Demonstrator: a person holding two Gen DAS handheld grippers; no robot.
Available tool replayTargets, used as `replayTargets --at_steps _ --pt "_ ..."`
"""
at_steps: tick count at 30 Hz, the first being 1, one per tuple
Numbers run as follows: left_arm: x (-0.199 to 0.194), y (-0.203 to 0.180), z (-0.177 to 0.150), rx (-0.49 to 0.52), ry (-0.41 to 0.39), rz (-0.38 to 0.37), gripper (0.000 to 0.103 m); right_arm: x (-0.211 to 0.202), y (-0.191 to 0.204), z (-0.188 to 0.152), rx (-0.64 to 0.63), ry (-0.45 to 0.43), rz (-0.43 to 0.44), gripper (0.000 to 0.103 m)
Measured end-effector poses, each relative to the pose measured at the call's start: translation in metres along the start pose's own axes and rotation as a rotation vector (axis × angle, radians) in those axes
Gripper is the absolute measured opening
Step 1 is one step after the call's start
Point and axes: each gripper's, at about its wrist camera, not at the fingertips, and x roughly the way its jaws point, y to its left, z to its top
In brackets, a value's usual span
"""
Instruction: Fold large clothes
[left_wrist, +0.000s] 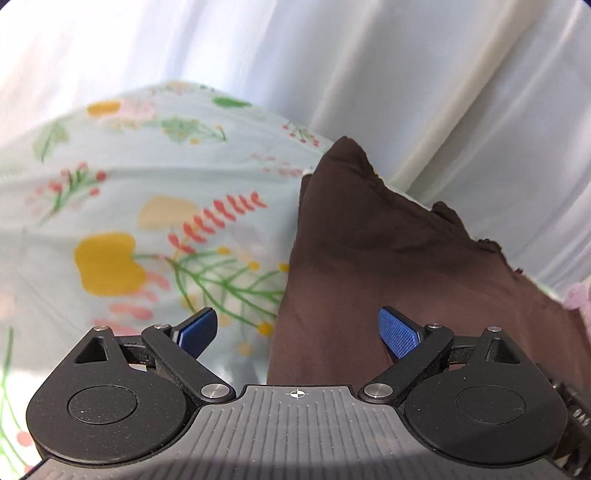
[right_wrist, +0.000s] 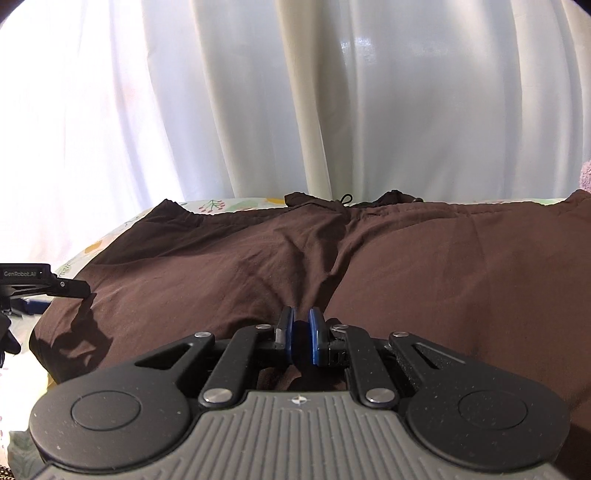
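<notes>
- Firstly, left wrist view: the left gripper (left_wrist: 297, 334) hangs spread wide and empty over the near-left edge of the brown garment (left_wrist: 388, 266), apparently ready to take that edge; the floral sheet (left_wrist: 129, 221) lies left of the garment.
- Right wrist view: the right gripper (right_wrist: 300, 338) pinches a raised fold of the brown garment (right_wrist: 332, 266) near its middle, likely to carry it over; the white curtain (right_wrist: 295, 92) hangs beyond the garment.

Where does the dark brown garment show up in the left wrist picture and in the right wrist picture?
Left wrist view: dark brown garment fills the right half, beside the floral sheet.
Right wrist view: it spans the middle, pinched by the right gripper.
Shared landmark: the white curtain behind.
</notes>
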Motion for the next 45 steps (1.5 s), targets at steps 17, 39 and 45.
replayTargets --at_steps 17,39,45 --pt "0.036 -0.001 0.006 -0.109 0.135 -0.168 0.083 -0.004 -0.003 0.004 0.028 0.034 0.026 0.011" --pt "0.051 0.033 0.019 -0.331 0.182 -0.349 0.055 -0.007 0.022 0.023 -0.007 0.05 0.021 0.008" --pt "0.048 0.033 0.022 -0.338 0.187 -0.379 0.044 0.026 0.025 0.014 -0.026 0.146 -0.05 0.007"
